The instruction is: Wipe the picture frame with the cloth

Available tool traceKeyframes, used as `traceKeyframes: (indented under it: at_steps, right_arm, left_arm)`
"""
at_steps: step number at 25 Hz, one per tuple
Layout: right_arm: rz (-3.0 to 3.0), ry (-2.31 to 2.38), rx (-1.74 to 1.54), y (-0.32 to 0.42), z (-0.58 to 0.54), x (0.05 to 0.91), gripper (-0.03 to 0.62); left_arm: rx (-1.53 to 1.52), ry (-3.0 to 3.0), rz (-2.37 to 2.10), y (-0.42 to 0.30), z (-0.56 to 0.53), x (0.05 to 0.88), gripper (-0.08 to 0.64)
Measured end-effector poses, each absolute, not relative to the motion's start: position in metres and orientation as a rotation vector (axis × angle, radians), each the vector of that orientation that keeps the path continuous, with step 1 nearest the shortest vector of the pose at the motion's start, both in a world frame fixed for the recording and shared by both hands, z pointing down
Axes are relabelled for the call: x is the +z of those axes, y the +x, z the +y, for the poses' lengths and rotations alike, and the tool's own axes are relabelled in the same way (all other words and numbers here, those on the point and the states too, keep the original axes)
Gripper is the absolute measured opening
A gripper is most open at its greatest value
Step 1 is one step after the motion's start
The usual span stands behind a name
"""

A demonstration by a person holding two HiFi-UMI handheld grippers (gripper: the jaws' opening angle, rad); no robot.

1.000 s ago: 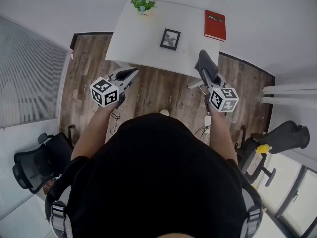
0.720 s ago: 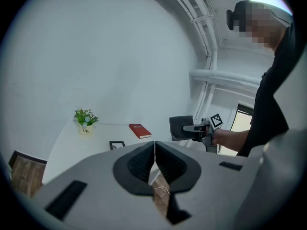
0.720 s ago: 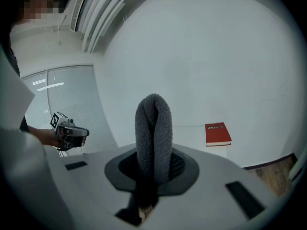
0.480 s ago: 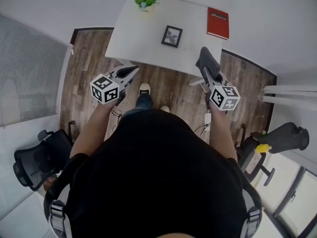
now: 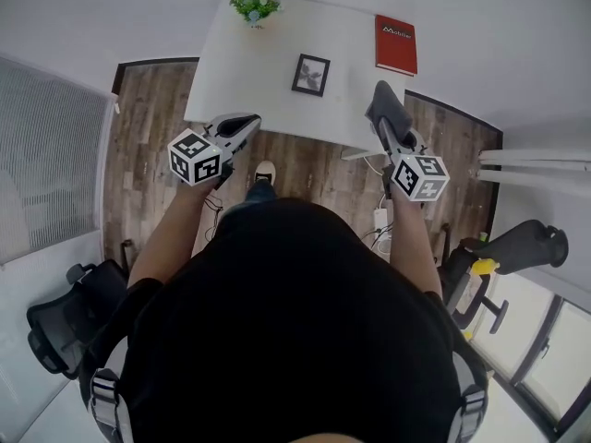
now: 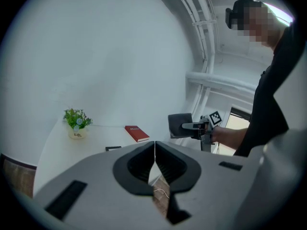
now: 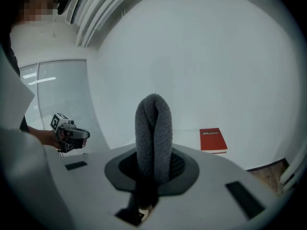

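A small black picture frame (image 5: 311,74) lies flat on the white table (image 5: 240,81); in the left gripper view the frame (image 6: 113,148) shows as a thin dark sliver. My right gripper (image 5: 385,118) is shut on a folded grey cloth (image 7: 153,137), held over the floor just short of the table's near right edge. The cloth (image 5: 386,112) sticks out past the jaws. My left gripper (image 5: 242,125) hangs at the table's near left edge, shut and empty, its jaws touching (image 6: 154,153). Both grippers are short of the frame.
A potted green plant (image 5: 252,5) stands at the table's far left, a red book (image 5: 396,44) at its far right. Wood floor lies below, with cables and a white box (image 5: 379,220). Office chairs (image 5: 65,314) (image 5: 512,252) stand at both sides.
The person has stepped toward the table; a shoe now shows on the floor. Both grippers sit a little closer to the table edge, still holding the same states.
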State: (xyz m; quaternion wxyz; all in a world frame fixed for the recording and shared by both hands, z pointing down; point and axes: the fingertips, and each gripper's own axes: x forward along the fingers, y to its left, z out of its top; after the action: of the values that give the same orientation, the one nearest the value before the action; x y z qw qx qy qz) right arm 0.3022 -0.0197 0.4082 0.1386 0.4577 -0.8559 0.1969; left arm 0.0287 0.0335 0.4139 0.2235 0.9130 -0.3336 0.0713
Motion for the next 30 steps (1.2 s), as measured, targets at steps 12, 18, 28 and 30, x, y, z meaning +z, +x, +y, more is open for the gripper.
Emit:
traceKeyframes:
  at_steps: [12,18,28,30]
  right_arm:
    - [-2.450,1.336,0.572,0.247,-0.083,0.407,0.044]
    - [-2.418,1.381,0.576,0.232,-0.102,0.408,0.044]
    - [-2.349,1.461,0.591,0.215,-0.116,0.408,0.044]
    - [-2.337,1.477,0.592,0.212,-0.119,0.408,0.044]
  left_arm:
    - [0.206,2.533,-0.835,-0.015,-0.040,0.422,0.011]
    - [0.210,2.552,-0.756,-0.025,-0.070,0.427,0.012]
    - [0.223,2.594,-0.597,-0.023,-0.108,0.436,0.011]
    - [0.223,2.604,-0.564,-0.021,-0.112,0.437,0.011]
